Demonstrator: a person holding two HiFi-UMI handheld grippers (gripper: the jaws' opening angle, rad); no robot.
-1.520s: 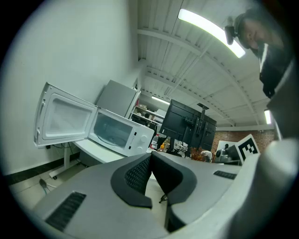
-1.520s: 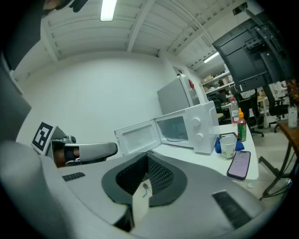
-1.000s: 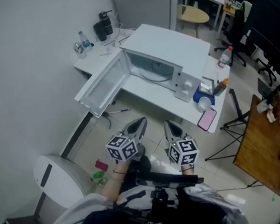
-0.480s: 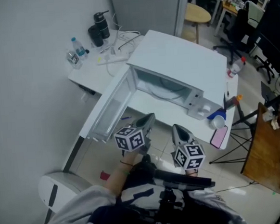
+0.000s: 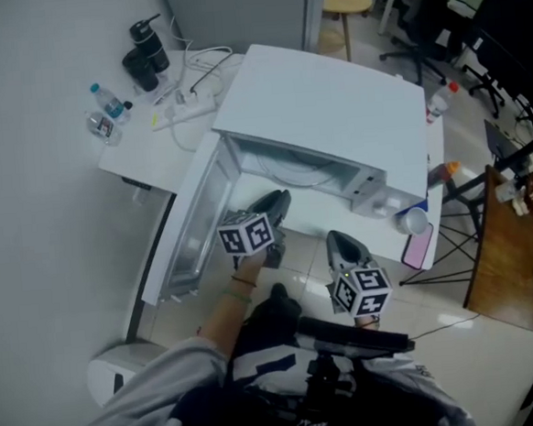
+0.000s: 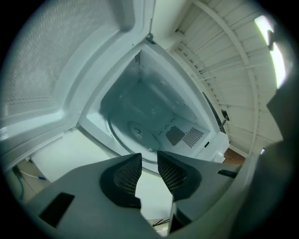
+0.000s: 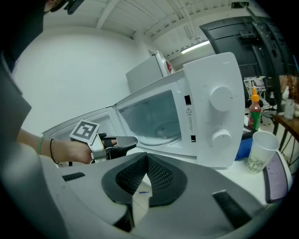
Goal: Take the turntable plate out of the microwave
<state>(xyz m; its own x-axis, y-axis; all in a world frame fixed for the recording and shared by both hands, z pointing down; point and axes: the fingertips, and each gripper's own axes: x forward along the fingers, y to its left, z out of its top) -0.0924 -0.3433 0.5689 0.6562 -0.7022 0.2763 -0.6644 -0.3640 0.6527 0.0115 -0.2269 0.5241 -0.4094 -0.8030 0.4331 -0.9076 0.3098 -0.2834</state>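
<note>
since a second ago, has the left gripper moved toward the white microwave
Yes: the left gripper moved from over the floor up to the open white microwave, jaws opening, nothing between them.

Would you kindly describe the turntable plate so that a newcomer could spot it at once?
Find the white microwave on the white table, its door swung open. On the cavity floor lies the plate: a round, clear glass disc with a hub at its centre, the only round thing inside.

A warning triangle (image 7: 188,110) marks the microwave (image 7: 219,74).
</note>
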